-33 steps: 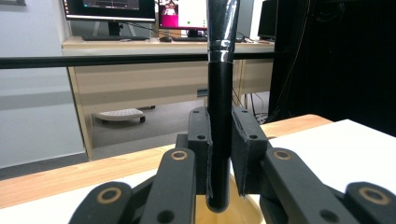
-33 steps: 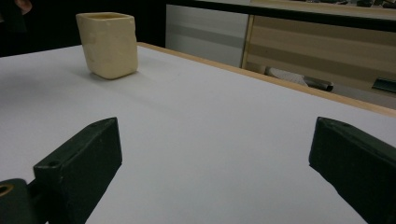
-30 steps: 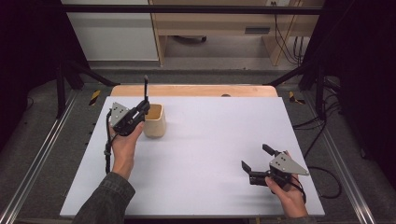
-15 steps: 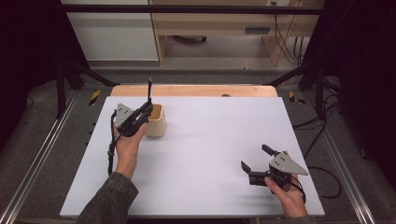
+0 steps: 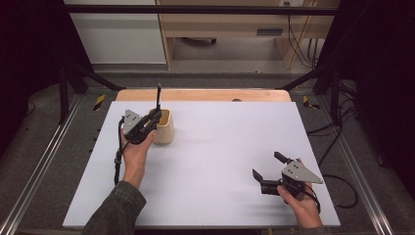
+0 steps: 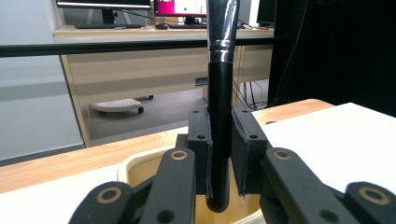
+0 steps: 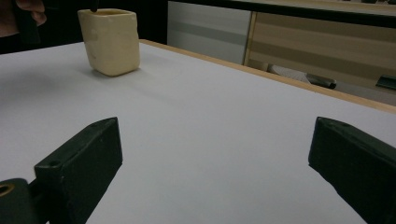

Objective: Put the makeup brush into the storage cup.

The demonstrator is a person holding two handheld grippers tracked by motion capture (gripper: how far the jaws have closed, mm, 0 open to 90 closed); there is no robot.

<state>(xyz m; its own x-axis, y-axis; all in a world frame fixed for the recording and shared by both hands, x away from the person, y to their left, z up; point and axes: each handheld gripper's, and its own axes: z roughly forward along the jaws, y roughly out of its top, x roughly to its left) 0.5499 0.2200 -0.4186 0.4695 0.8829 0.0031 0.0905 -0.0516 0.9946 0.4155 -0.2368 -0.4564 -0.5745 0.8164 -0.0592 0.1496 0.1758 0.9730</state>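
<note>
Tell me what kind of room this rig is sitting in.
Most likely a lab or office workspace set up for recording. A white table sits inside a black metal frame, a desk behind carries computer monitors, and cables hang by the wooden furniture.

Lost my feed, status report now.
Left gripper shut on brush, upright over cream cup. Right gripper open, empty. Nothing in the way.
</note>
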